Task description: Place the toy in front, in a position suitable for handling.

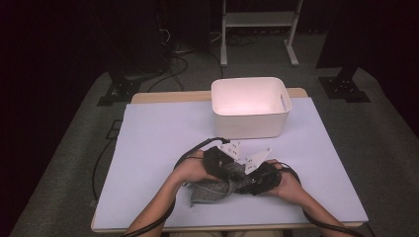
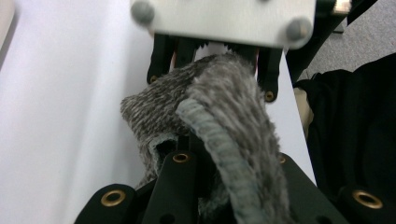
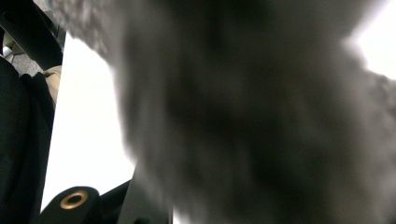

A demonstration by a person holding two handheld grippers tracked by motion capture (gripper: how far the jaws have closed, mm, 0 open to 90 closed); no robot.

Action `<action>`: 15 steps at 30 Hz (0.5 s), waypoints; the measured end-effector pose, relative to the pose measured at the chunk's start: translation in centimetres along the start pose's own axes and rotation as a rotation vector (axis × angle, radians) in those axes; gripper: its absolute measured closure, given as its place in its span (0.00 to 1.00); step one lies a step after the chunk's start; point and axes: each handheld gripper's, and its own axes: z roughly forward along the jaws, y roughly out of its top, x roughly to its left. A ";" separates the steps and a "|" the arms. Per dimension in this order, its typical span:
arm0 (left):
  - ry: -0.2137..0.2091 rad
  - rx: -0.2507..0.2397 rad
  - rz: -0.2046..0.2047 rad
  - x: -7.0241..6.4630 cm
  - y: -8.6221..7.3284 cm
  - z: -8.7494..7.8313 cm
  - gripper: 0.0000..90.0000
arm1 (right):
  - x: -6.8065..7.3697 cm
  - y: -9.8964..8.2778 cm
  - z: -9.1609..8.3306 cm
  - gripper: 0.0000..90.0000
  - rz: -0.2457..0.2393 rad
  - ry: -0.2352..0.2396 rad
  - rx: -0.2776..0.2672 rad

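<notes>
A grey knitted sock (image 1: 210, 191) lies bunched near the table's front edge, between the person's two hands. My left gripper (image 1: 232, 173) comes in from the left and is shut on the sock. In the left gripper view the sock (image 2: 219, 102) rises out from between my left gripper's (image 2: 229, 161) black jaws, its ribbed cuff edge towards the camera. My right gripper (image 1: 247, 181) meets it from the right and grips the other end of the sock; in the left gripper view my right gripper (image 2: 215, 58) sits just beyond, under its grey plate. Blurred grey sock fabric (image 3: 257, 116) lies close against the right gripper view.
A white bin (image 1: 249, 126) with handle slots stands behind the hands at the table's middle back. A pale sheet (image 1: 158, 138) covers the tabletop. Black cables trail from both grippers off the front edge. A white metal stand (image 1: 257, 19) stands on the floor beyond.
</notes>
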 end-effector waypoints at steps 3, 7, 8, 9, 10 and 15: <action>0.017 0.004 -0.009 -0.1 -0.9 -0.8 0.91 | 0.0 0.0 0.0 0.71 -0.001 0.000 -0.001; 0.036 -0.013 -0.046 -0.4 -2.6 -2.1 0.91 | 0.0 0.0 0.0 0.71 -0.002 0.001 0.003; 0.044 -0.021 -0.056 -0.5 -3.1 -2.6 0.91 | 0.0 0.0 0.0 0.71 -0.001 0.002 0.002; 0.050 -0.022 -0.062 -0.5 -3.6 -3.0 0.91 | -0.1 0.0 0.0 0.71 -0.001 0.003 0.003; 0.057 -0.027 -0.067 -0.6 -4.0 -3.3 0.91 | -0.1 0.0 0.0 0.71 -0.001 0.003 0.002; 0.079 -0.053 -0.099 -0.9 -5.8 -4.7 0.91 | 0.0 0.0 -0.1 0.71 0.004 0.005 0.006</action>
